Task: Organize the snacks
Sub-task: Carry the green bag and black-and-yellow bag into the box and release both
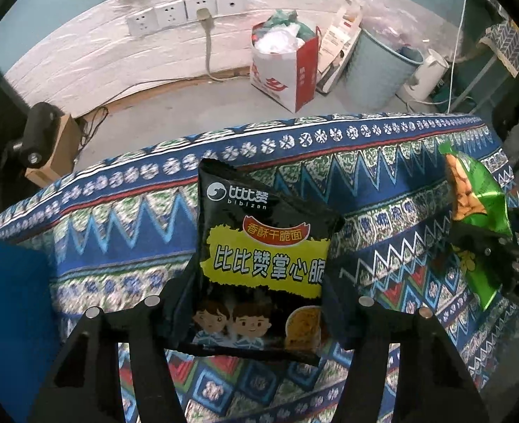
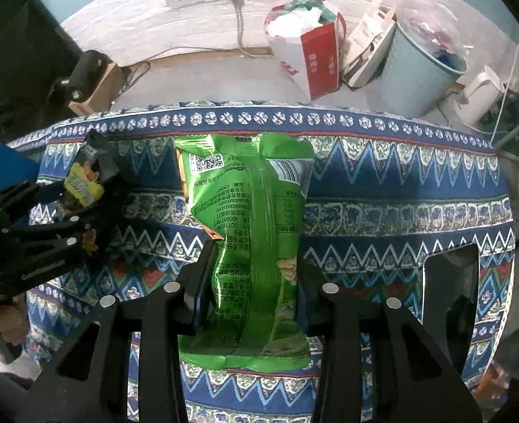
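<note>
— Both tongs pinch snacks: the left gripper (image 1: 255, 303) clamps a black noodle packet (image 1: 263, 246), the right gripper (image 2: 252, 278) a green snack bag (image 2: 252, 232).

— Room around them?

— Patterned tablecloth (image 2: 400, 190) lies bare beneath and ahead, up to the table's far edge. Both bags are held upright above it, side by side.

— Containers?

— On the floor beyond: a red-and-white bag (image 1: 284, 70) stuffed with plastic, and a blue bin (image 1: 379, 67).
</note>
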The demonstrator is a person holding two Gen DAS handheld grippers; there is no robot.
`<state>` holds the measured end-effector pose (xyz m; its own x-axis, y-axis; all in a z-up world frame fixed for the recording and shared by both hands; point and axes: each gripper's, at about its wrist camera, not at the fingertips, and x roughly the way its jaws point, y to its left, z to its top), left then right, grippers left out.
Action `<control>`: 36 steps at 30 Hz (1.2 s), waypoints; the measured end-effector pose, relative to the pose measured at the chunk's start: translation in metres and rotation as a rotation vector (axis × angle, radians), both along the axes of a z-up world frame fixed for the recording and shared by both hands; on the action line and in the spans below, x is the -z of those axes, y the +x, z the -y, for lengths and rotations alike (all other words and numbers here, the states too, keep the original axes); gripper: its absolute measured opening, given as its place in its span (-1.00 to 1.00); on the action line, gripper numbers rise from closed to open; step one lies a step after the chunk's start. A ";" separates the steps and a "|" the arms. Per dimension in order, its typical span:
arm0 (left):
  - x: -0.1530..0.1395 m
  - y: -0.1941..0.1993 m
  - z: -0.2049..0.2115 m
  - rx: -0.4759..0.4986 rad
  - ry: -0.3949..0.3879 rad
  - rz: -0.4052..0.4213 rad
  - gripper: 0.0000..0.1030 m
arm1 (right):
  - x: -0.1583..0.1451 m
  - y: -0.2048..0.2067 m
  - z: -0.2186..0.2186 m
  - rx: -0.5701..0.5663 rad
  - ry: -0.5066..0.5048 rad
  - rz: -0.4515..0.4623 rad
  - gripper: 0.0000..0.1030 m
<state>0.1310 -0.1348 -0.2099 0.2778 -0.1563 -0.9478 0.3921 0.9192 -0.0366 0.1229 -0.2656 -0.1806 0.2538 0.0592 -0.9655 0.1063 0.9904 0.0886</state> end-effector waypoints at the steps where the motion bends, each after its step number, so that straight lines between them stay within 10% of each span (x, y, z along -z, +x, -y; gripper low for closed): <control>1: -0.004 -0.003 -0.003 -0.002 0.004 0.005 0.23 | -0.002 0.000 -0.002 -0.005 -0.002 0.004 -0.27; 36: -0.145 -0.092 -0.176 -0.246 -0.084 0.164 0.23 | -0.085 -0.004 -0.160 -0.267 0.045 0.139 -0.27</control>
